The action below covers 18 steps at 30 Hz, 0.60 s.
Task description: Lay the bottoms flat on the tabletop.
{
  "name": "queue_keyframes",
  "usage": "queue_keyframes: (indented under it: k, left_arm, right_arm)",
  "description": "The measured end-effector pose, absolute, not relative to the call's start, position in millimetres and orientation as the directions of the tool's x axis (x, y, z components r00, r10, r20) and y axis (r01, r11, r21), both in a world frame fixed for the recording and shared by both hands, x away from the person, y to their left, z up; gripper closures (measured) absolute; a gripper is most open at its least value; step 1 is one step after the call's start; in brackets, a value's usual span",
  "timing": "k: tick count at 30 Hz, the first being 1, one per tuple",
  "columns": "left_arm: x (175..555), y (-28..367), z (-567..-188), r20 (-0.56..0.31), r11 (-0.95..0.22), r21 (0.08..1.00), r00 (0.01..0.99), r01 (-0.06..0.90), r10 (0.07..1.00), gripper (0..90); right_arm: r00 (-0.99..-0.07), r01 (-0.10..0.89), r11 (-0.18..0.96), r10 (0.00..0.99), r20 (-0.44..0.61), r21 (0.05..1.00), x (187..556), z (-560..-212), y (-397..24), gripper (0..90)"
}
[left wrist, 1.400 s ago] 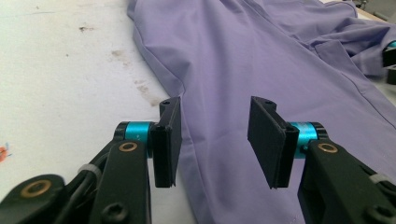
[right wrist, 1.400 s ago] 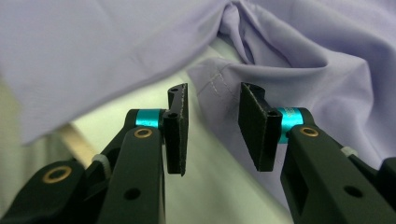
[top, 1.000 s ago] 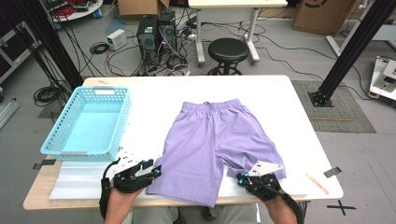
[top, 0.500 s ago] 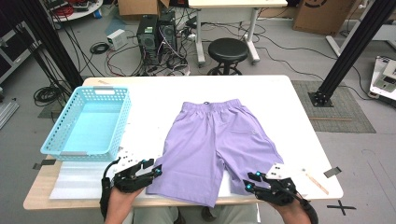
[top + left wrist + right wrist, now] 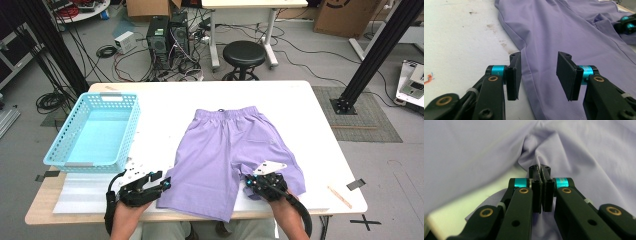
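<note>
Now blue basket [image 5: 92,131] bare inside; right hand-held gripper [image 5: 541,173] shifted inward onto purple shorts [image 5: 232,155] – jaws just closing, pinching fabric; left hand-held gripper [image 5: 538,72] apart, unmoved.

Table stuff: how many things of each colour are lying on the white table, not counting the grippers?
Purple: 1, the purple fabric shorts
Light blue: 1, the light blue plastic mesh basket
White: 1, the white foam sheet at the near left edge
Tan: 1, the thin tan wooden stick
Total: 4
</note>
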<state>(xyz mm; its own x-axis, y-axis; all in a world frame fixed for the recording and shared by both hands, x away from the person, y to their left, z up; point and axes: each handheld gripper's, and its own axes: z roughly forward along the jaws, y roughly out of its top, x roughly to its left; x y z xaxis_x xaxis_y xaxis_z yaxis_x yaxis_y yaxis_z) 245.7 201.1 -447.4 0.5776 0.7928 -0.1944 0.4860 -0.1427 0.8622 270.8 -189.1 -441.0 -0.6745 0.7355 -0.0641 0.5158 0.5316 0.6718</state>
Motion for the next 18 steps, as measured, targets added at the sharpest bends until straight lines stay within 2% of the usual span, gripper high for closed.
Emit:
queue_keyframes:
  k: [4, 6, 8, 13, 15, 16, 18]
  left_arm:
    - [245.6, 198.9, -447.2, -0.195, -0.145, 0.862, 0.582, 0.486, 0.789, 55.1]
    - [245.4, 198.6, -446.8, -0.193, -0.146, 0.864, 0.584, 0.482, 0.789, 55.1]
    - [245.4, 199.3, -446.6, -0.191, -0.146, 0.866, 0.585, 0.479, 0.788, 55.1]
    - [245.1, 201.6, -447.4, -0.194, -0.131, 0.869, 0.573, 0.477, 0.796, 54.7]
    - [245.0, 202.0, -447.4, -0.196, -0.127, 0.871, 0.572, 0.475, 0.796, 54.0]
    - [245.2, 202.0, -447.2, -0.202, -0.113, 0.875, 0.566, 0.471, 0.799, 53.2]
    - [245.4, 201.5, -446.8, -0.199, -0.112, 0.879, 0.569, 0.464, 0.798, 52.9]
  right_arm:
    - [-0.672, 0.495, 0.541, 0.735, -0.096, 0.680, 281.4, -444.3, -173.5, 87.8]
    - [-0.674, 0.496, 0.529, 0.734, -0.078, 0.689, 282.5, -444.2, -171.5, 74.2]
    - [-0.679, 0.489, 0.509, 0.732, -0.057, 0.708, 278.3, -442.6, -175.4, 72.4]
    - [-0.602, 0.481, 0.376, 0.798, -0.014, 0.792, 259.0, -430.2, -218.9, 67.6]
    - [-0.581, 0.478, 0.357, 0.814, -0.016, 0.803, 255.6, -428.2, -230.2, 67.2]
    - [-0.529, 0.493, 0.312, 0.849, -0.005, 0.812, 248.7, -426.3, -255.8, 67.2]
    - [-0.487, 0.507, 0.277, 0.874, 0.005, 0.816, 243.0, -427.2, -277.0, 67.2]
